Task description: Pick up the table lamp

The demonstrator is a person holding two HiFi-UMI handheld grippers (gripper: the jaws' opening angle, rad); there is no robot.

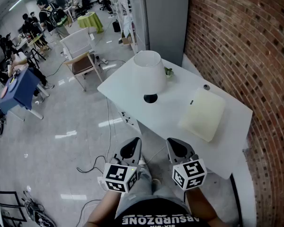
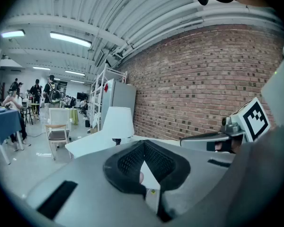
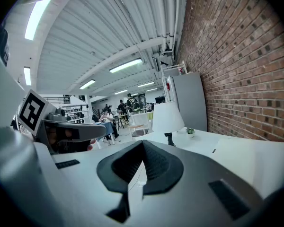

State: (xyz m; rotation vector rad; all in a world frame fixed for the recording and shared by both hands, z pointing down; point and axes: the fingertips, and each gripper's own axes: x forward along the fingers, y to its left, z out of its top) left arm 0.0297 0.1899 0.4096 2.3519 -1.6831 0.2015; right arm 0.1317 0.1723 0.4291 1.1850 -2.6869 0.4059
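Table lamp [image 1: 149, 74]: white shade, dark stem, dark round base [image 1: 150, 98]. It is stood upright on the white table [image 1: 132, 105], long axis vertical, narrow end of the shade uppermost and the wider rim turned down toward the base. It is placed toward the table's far left end, beside a small green plant [image 1: 168, 72] and well apart from a cream rectangular pad [image 1: 202, 113] laid nearer the brick wall [image 1: 246, 41]. Left gripper [image 1: 131, 149]: jaws brought together, nothing between them, held short of the table's near edge. Right gripper [image 1: 180, 150]: jaws likewise together and empty, held alongside the left. Both are well apart from the lamp and aimed toward it.
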